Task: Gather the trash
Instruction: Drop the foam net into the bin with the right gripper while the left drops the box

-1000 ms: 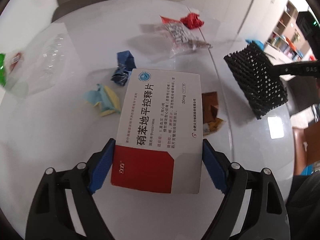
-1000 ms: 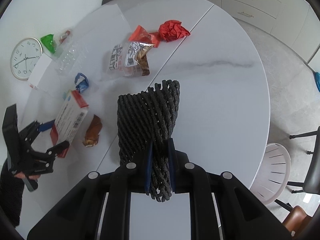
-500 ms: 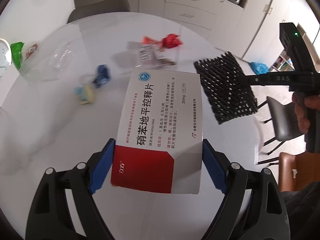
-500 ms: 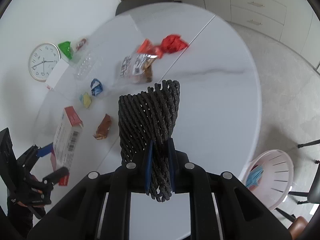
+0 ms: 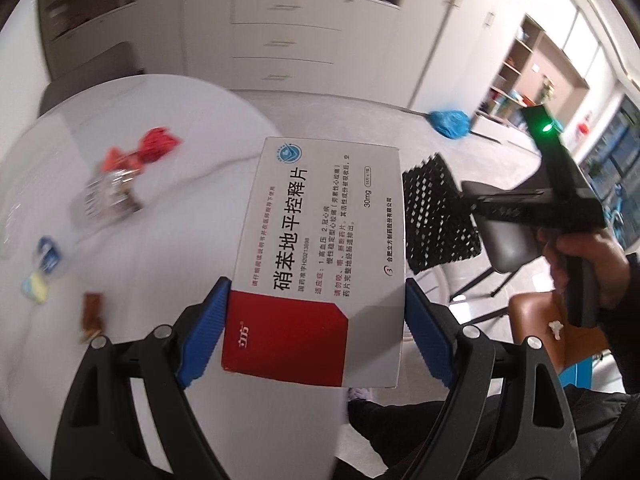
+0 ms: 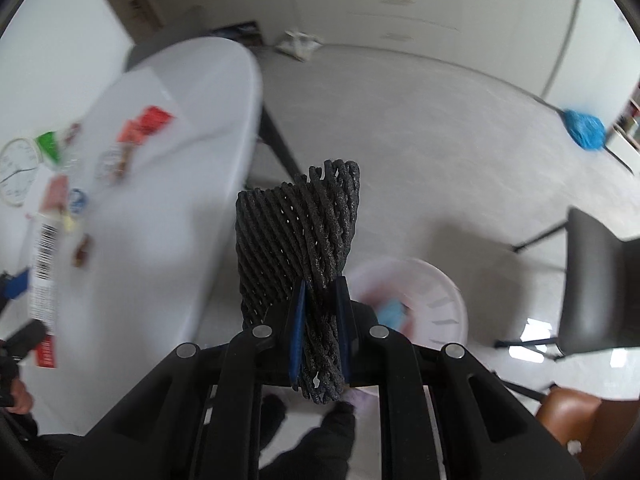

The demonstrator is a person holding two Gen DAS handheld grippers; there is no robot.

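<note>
Pale grey floor [image 6: 420, 140] now fills most of both views, where a second ago the round white table [image 5: 120, 168] lay under both tools. Nearest in the left wrist view, the left gripper [image 5: 316, 332] holds a white-and-red cardboard medicine box [image 5: 320, 256], its blue jaws clamped on the box's two sides as before. In the right wrist view, the right gripper [image 6: 319, 328] has its jaws nearly closed, pinching a black foam mesh sleeve [image 6: 298, 236] that stands up between them, unchanged. Just beyond it a pale pink plastic basket [image 6: 448, 308] on the floor, earlier at the picture's lower right edge, sits right behind the sleeve, blurred. Farther left, the table has slid aside, with a red crumpled wrapper [image 5: 158, 145] and other litter lying on it.
</note>
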